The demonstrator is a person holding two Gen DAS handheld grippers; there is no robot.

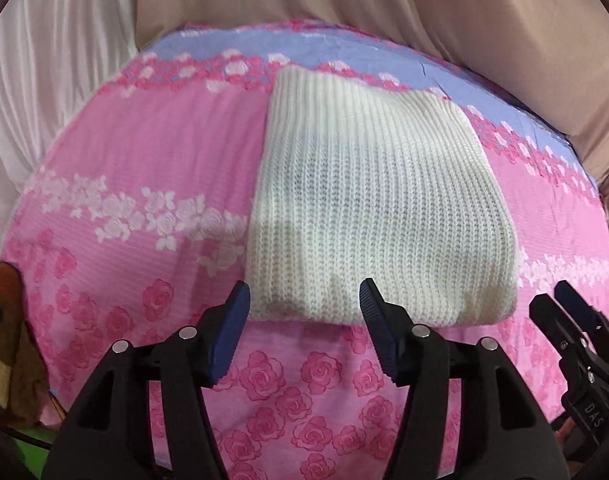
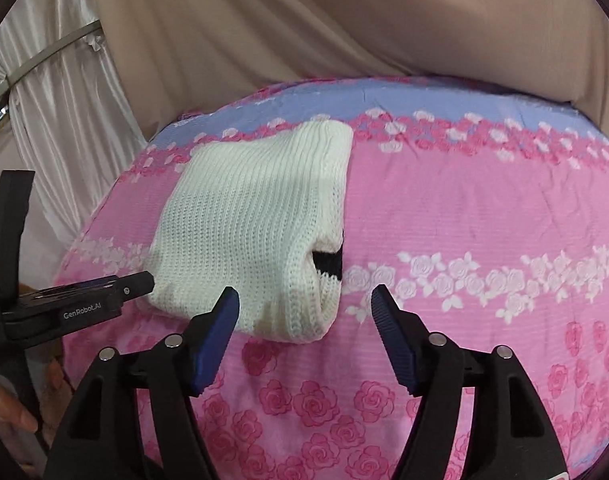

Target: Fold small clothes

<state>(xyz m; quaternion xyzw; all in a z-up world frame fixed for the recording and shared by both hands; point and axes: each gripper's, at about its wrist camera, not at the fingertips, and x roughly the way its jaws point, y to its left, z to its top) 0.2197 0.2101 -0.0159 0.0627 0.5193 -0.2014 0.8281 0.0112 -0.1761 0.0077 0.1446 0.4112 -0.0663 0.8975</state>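
A cream ribbed knit garment (image 1: 368, 204) lies folded into a thick rectangle on a pink rose-patterned sheet (image 1: 144, 184). In the right wrist view the same garment (image 2: 248, 232) shows a black band at its right fold. My left gripper (image 1: 304, 304) hovers just above the garment's near edge, open, with nothing between its blue pads. My right gripper (image 2: 304, 308) is open too, near the garment's front right corner, empty. The right gripper (image 1: 560, 308) also appears at the right edge of the left wrist view. The left gripper (image 2: 140, 280) shows side-on at the left of the right wrist view.
Beige draped cloth (image 1: 384, 8) rises behind the table, white curtain (image 1: 44, 80) to the left. The sheet's far strip is lilac (image 2: 424, 100). A brown and dark bundle (image 1: 4, 340) sits off the table's left edge. A person's fingers (image 2: 8, 404) hold the left tool.
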